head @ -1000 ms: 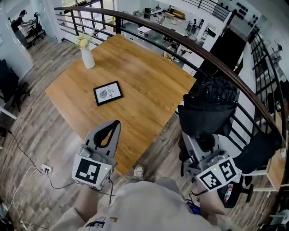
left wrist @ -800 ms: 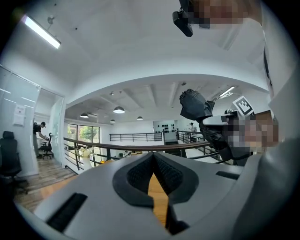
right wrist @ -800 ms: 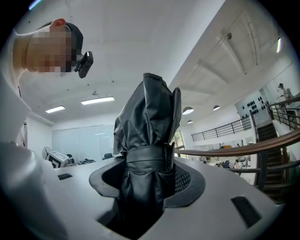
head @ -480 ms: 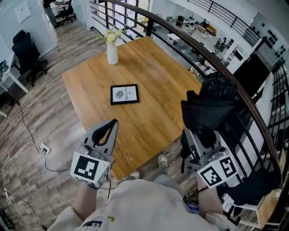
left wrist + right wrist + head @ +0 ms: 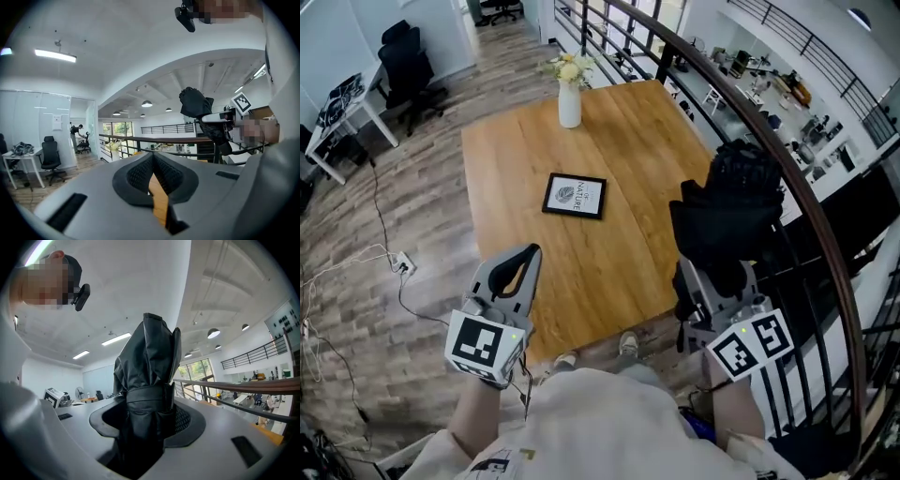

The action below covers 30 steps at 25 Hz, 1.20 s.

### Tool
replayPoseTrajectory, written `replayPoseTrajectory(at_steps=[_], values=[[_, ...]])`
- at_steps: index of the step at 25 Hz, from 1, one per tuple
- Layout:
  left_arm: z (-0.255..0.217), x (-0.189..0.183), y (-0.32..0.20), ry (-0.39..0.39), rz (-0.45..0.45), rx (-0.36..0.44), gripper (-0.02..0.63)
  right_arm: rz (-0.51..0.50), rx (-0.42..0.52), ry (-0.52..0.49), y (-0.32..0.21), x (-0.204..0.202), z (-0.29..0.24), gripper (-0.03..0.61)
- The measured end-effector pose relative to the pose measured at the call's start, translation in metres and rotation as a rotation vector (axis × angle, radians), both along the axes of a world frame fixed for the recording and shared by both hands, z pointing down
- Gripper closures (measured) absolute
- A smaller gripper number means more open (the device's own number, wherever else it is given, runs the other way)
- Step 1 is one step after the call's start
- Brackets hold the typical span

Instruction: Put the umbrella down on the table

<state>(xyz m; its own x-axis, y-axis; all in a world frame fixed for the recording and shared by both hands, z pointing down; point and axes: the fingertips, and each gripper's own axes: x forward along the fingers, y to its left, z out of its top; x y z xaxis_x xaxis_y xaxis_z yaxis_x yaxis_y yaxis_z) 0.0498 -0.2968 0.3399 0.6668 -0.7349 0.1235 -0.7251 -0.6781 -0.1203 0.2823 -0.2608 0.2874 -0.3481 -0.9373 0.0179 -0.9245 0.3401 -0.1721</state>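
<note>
A folded black umbrella (image 5: 731,211) stands upright in my right gripper (image 5: 718,281), which is shut on its strapped lower part. It hangs above the right edge of the wooden table (image 5: 506,159), close to the railing. In the right gripper view the umbrella (image 5: 147,376) fills the gap between the pads. My left gripper (image 5: 528,258) hovers over the table's near edge, shut and empty. In the left gripper view its pads (image 5: 140,173) meet at the tips, and the umbrella (image 5: 197,105) shows off to the right.
A white vase of flowers (image 5: 569,94) stands at the table's far end and a black picture frame (image 5: 575,196) lies near the middle. A dark curved railing (image 5: 787,178) runs along the right. Office chairs (image 5: 411,70) and floor cables (image 5: 384,262) are at the left.
The view has swung round toward the table. Both grippers have travelled with it, and the umbrella has come from beside the railing to over the table's right edge. Both grips look unchanged.
</note>
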Motion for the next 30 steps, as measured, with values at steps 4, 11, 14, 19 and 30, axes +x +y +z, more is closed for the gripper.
replayPoseTrajectory(at_steps=[4,11,14,19,30], values=[[0.0,0.016,0.001,-0.015,-0.068,-0.004,0.597,-0.074,0.0,0.005,-0.019,0.019,0.004,0.331],[0.004,0.013,0.023,-0.037,-0.172,0.028,0.598,-0.155,0.034,0.056,-0.025,0.025,0.012,0.331],[0.009,0.012,0.024,-0.054,-0.195,0.02,0.597,-0.181,0.038,0.065,-0.029,0.025,0.012,0.331],[0.024,0.021,0.025,-0.094,-0.2,0.001,0.598,-0.255,-0.013,0.013,-0.037,0.025,0.02,0.33],[0.045,0.034,-0.008,-0.111,-0.158,-0.093,0.598,-0.318,-0.194,0.087,-0.113,0.0,0.065,0.33]])
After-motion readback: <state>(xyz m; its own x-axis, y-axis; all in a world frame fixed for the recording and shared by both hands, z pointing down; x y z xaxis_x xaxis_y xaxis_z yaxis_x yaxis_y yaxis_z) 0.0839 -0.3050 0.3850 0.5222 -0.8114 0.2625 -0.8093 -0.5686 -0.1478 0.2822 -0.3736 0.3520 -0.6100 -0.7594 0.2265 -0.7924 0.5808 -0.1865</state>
